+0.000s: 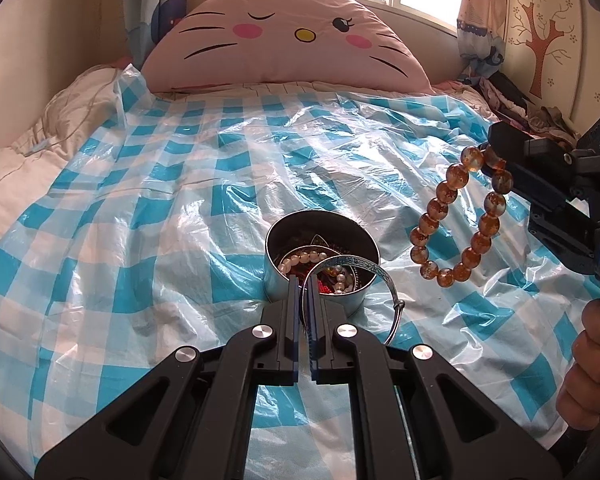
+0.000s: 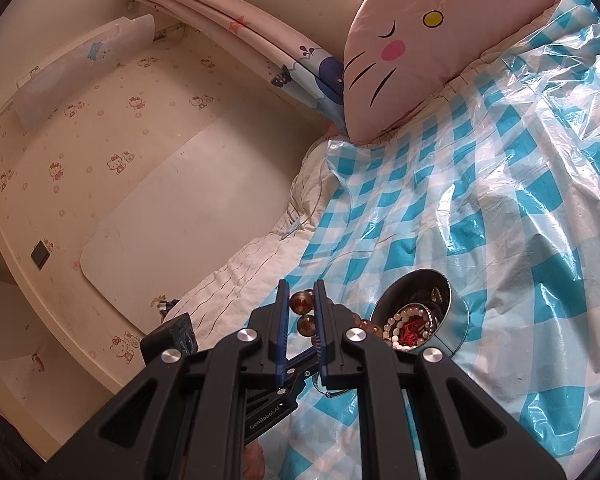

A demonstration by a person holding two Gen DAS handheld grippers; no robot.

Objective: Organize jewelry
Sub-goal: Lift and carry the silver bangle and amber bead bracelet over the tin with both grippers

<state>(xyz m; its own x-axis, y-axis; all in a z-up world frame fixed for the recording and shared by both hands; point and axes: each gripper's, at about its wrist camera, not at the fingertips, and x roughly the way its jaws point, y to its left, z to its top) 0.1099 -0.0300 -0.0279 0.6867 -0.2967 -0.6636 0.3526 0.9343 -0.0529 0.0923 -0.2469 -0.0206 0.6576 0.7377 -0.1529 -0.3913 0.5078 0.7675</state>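
Only one readable text: "GenRoboLAI"-style brand lettering, reads roughly "GenRobot.AI", in white on the black body of the left gripper point(image 2: 296, 360), seen low-centre in the right wrist view. Silver bangle point(image 1: 356, 264) at the tin's rim carries blue markings, too small to read. Wallpaper shows cat cartoon figures, no legible words. Nothing else readable.

one tin point(image 1: 296, 280), one amber bead bracelet point(image 1: 456, 216), one silver bangle point(image 1: 352, 264), one pearl strand point(image 1: 300, 259), one cat pillow point(image 1: 284, 40), two grippers point(image 1: 305, 280) point(image 2: 302, 308).
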